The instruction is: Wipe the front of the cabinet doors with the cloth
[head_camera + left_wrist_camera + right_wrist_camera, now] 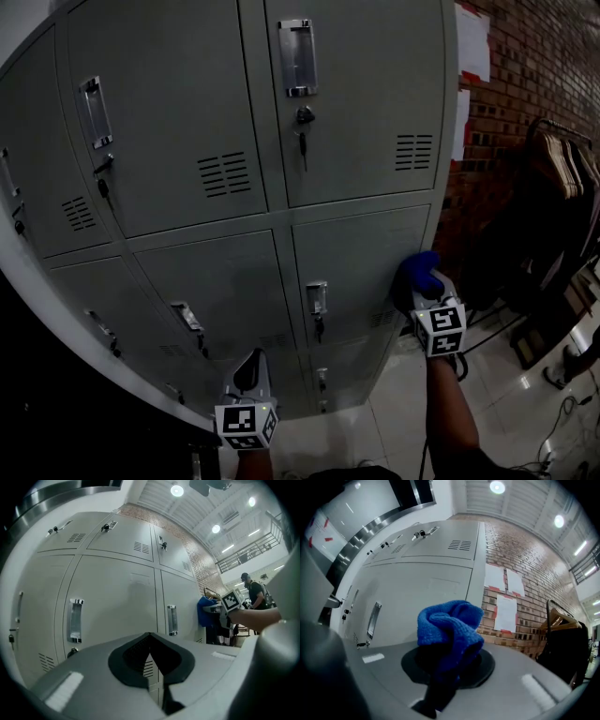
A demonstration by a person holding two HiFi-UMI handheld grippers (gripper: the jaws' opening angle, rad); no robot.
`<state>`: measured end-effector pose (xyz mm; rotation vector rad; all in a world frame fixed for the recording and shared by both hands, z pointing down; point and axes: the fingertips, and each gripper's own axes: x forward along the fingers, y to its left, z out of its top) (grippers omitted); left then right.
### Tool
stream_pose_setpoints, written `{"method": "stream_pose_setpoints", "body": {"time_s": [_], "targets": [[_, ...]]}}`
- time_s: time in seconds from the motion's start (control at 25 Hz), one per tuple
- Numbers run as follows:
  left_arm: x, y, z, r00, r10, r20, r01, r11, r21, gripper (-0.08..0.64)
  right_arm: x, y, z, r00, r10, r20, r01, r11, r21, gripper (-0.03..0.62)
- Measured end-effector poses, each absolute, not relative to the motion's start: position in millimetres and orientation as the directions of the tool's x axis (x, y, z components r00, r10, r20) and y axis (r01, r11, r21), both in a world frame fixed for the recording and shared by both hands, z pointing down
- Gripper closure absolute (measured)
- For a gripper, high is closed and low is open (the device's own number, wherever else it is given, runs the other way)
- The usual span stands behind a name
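The cloth (450, 630), a blue knitted or terry rag bunched into a loose wad, is sitting pinched in the right gripper (446, 667), with most of its bulk spilling forward and upward beyond the jaw tips. Judging by its folds, it is handling as something light, soft and limp: it is going to squash flat under pressure against metal, drag a little on the painted surface, and possibly creep out of the pinch if pushed hard sideways. It is not fragile. The best hold is the one being used, deep across a gathered fold, so that a thick pad is projecting ahead of the jaws to meet the door. The right gripper's jaws are closing narrowly on that fold, and the fabric is hiding the gap between them. Directly ahead of the claw and slightly to its left, the grey cabinet door (361, 267) is facing the wad, which is lying at the door's outer edge, with the brick wall (525, 559) off to the claw's right. Whether the cloth is actually pressing on the metal is not something I can tell. The left gripper (150, 641) is carrying nothing: its jaws are resting drawn together with only a sliver of light between the pads. It is pointing at a lower door, apart from it, with the door handle (171, 619) ahead and to its right.
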<state>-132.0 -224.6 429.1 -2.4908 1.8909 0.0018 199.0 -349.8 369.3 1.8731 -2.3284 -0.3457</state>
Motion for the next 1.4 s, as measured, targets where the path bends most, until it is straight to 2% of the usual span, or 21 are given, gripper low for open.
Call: {"method": "stream_pose_setpoints", "body": {"time_s": [0.24, 0.56, 0.92, 1.4], "targets": [[-126.8, -227.7, 430.0, 0.28, -0.96, -0.007, -0.96, -0.28, -0.012, 0.546, 196.9, -344.9, 368.3, -0.202, -0.978, -0.046, -0.952, 0.185, 0.242, 0.537], [-120.3, -232.8, 427.8, 0.291, -0.957, -0.013, -0.957, -0.291, -0.011, 0.546, 81.4, -318.3, 381.0, -0.421, -0.905, -0.061, -0.888, 0.398, 0.23, 0.537], [-135.6, -230.6, 431.5, 0.258, -0.966, -0.009, -0.966, -0.258, -0.004, 0.546, -6.4, -310.7, 402.3, -0.573, -0.82, -0.007, -0.803, 0.559, 0.207, 0.537], [-146.4, -226.7, 433.7, 0.238, -0.971, -0.003, -0.971, -0.238, 0.002, 0.546, 0.3, -323.2, 414.2, -0.553, -0.833, 0.025, -0.812, 0.545, 0.207, 0.537]]}}
